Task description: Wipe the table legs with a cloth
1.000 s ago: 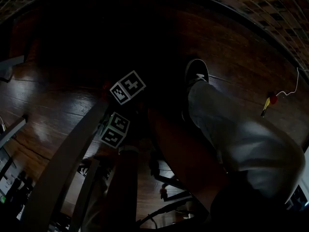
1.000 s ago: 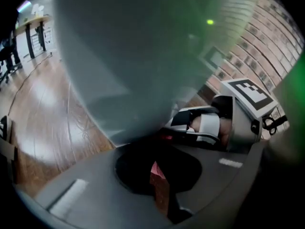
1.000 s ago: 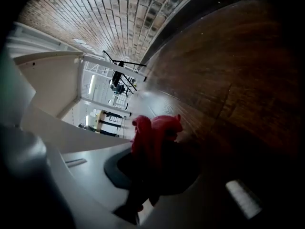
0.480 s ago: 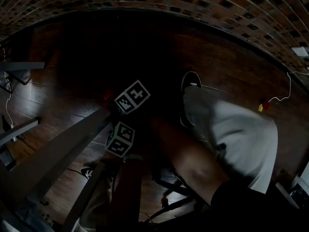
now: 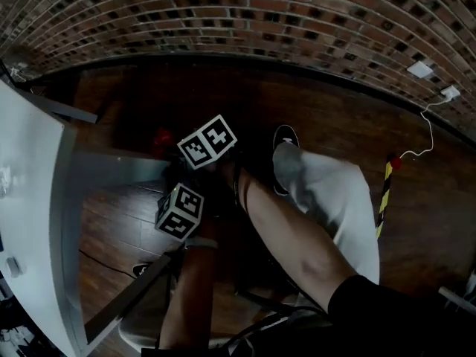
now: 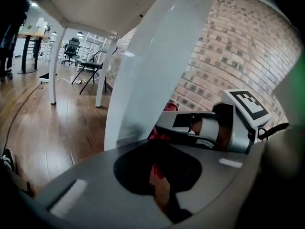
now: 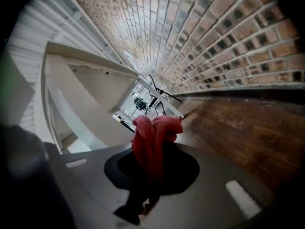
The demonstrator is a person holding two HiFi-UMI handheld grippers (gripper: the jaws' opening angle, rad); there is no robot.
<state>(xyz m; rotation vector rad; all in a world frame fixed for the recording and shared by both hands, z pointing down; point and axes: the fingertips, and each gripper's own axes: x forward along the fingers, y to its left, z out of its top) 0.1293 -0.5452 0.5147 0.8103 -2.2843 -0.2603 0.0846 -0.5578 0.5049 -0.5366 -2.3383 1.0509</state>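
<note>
**Red cloth clamped in right gripper, beside white table leg**

1. Right gripper (image 7: pixel 137 199): jaws are closed on the red cloth (image 7: pixel 155 137). The cloth is bunched. It stands out past the jaw tips as a folded wad, and its free end points toward the underside of the table (image 7: pixel 100 80).

2. Left gripper (image 6: pixel 167 202): jaws appear drawn together. A thin reddish-brown strip shows in the dark opening of the body. It cannot be identified.

3. Cloth position: in the left gripper view, the cloth shows at the right edge of the white table leg (image 6: pixel 143 66), just beside it, at the tip of the right gripper. Contact between cloth and leg cannot be confirmed. The leg is slanted in this view and runs from the tabletop down to the wood floor (image 6: pixel 52 128).

4. Relative layout: in the head view, the right gripper's marker cube (image 5: pixel 208 141) lies beyond the left gripper's marker cube (image 5: pixel 180 211). The two are near each other. The cloth shows as a red patch just left of the upper cube, beneath the table edge. A brick wall (image 5: pixel 260 13) stands behind.
</note>
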